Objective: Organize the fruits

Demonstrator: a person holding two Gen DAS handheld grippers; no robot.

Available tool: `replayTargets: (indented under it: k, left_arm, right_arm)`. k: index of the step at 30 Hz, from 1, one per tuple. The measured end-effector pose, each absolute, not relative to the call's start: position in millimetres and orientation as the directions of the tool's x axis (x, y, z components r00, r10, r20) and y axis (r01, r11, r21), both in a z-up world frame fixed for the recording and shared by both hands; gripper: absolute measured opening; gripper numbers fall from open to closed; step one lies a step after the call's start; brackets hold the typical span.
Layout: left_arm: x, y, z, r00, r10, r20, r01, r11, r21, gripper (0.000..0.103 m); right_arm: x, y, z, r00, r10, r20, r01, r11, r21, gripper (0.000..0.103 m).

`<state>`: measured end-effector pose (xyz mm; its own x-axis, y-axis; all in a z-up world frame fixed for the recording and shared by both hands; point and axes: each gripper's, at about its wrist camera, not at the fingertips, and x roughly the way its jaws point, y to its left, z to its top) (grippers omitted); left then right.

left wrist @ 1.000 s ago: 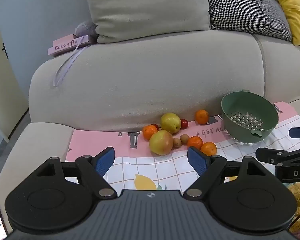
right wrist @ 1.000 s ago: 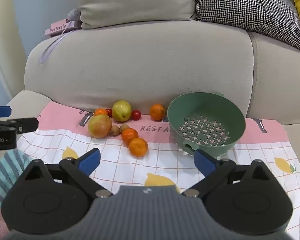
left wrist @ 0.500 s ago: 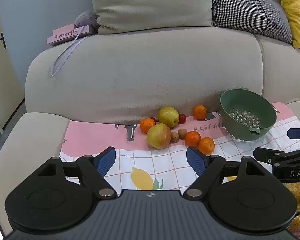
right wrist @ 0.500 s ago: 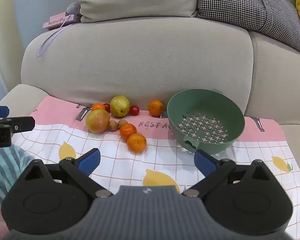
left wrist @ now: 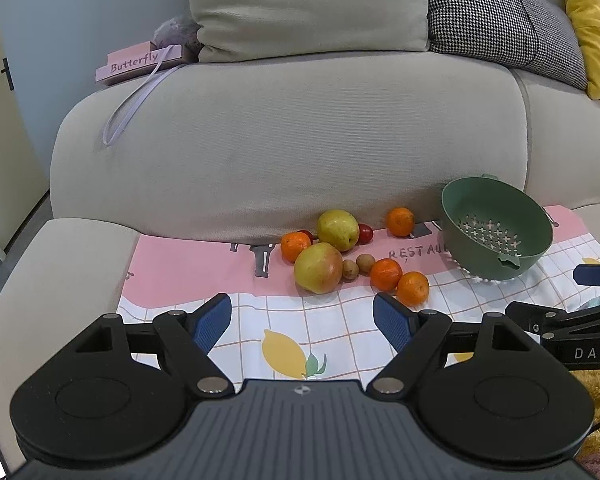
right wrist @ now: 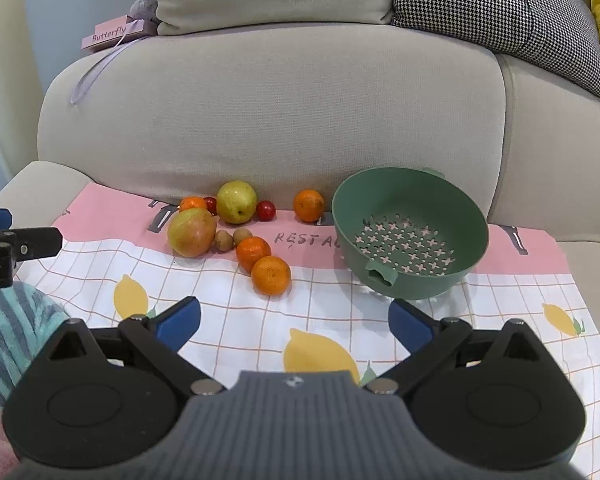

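Beside colander [right wrist: 410, 236], fruits [right wrist: 236, 236], seemingly untouched

beige sofa [left wrist: 292, 140] with cushions [left wrist: 300, 4] against pale blue wall [left wrist: 80, 8].

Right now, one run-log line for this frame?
phase: pre-grasp | left gripper: open, empty | right gripper: open, empty | fruits: loose on cloth | green colander: empty

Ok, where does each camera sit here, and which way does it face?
Left wrist: on the left hand-held gripper, looking down at the fruit by the sofa; the right hand-held gripper shows at the right edge.
Right wrist: on the right hand-held gripper, facing the colander.
Both views share the fruit, colander and cloth.
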<state>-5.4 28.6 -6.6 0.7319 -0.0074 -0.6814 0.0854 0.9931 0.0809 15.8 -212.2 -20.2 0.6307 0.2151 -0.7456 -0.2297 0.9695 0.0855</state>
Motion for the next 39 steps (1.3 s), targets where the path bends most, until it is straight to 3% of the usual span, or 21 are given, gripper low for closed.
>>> replayTargets:
  k: [39]
  left_arm:
    - [-4.9,27.2,-6.3,0.716,-0.007,-0.698,0.086,0.993,0.078,0.094]
  right_arm:
    - [13.0,-215.2,-15.3,0.636,0.195,-0.747,-0.202,0.976,0.082,0.097]
